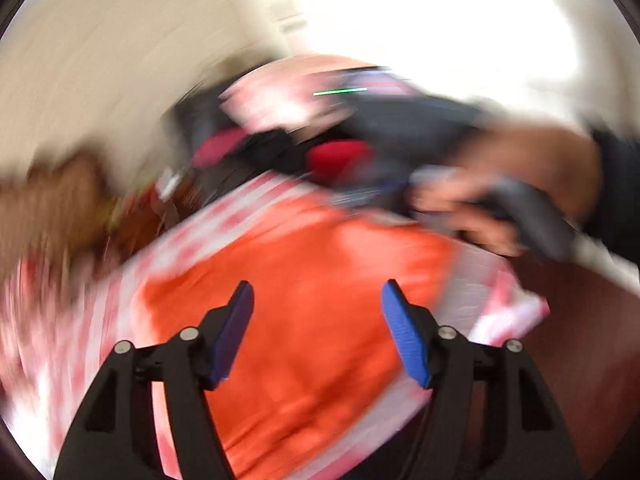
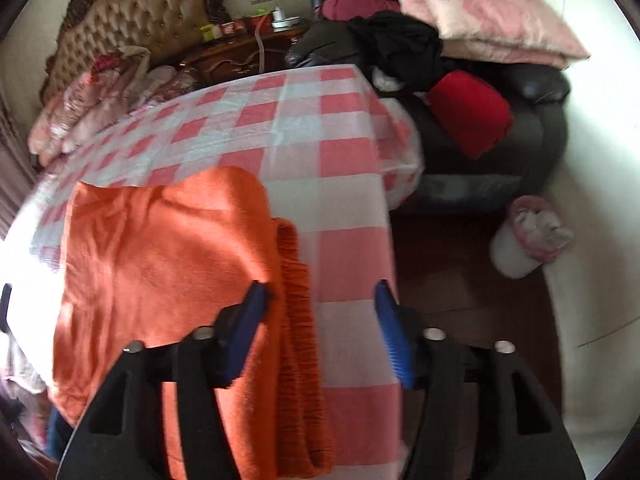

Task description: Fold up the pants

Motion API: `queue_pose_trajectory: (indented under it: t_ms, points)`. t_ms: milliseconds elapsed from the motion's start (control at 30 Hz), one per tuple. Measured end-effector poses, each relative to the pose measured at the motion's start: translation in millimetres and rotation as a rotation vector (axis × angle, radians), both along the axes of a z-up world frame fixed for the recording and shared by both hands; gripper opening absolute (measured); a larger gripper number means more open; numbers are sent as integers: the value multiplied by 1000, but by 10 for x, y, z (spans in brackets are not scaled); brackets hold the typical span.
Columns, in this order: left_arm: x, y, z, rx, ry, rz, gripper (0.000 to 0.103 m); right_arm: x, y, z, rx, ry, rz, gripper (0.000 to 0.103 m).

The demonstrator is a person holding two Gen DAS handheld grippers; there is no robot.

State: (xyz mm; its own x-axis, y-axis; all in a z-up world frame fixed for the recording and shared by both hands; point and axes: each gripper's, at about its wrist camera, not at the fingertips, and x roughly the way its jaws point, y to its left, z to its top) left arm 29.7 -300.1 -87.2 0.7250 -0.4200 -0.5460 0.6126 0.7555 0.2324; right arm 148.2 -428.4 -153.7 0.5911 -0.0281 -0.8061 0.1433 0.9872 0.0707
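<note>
Both claws, left and right, stand apart above folded orange fabric pants; only the sharp right view shows the red-checked desk edge.

A tufted headboard stands against the pale wall, a dark wooden nightstand beside it. Pink pillows pile on a black leather sofa; bright daylight washes the room.
</note>
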Motion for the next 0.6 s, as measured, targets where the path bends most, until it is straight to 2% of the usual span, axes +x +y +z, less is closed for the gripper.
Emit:
queue_pose_trajectory:
  t_ms: [33,100,167,200,267,367,433,500,600]
  points:
    - [228,337,19,-60,76,108,67,-1,-16,33,13,-15,-6,64]
    - [591,847,-51,-156,214,251,66,48,-58,101,61,-47,-14,68]
    - [935,1258,-160,-248,351,313,66,166,-61,154,113,-59,-9,71]
    - [1050,1412,-200,-293,392,334,66,248,-43,153,120,-49,-1,71]
    - [1211,1680,-306,-375,454,333,66,379,-17,121,123,-21,-7,71]
    - [1553,1861,-452,-501,579,332,66,537,-1,4,149,33,-18,71]
    - [1767,1874,-573,-561,673,301,66,597,22,-96,117,63,-25,70]
    - [1891,1821,-681,-578,742,282,65,578,21,-193,122,58,-30,69]
    - [2001,1734,-778,-561,790,264,38,512,-45,-275,176,29,-55,69]
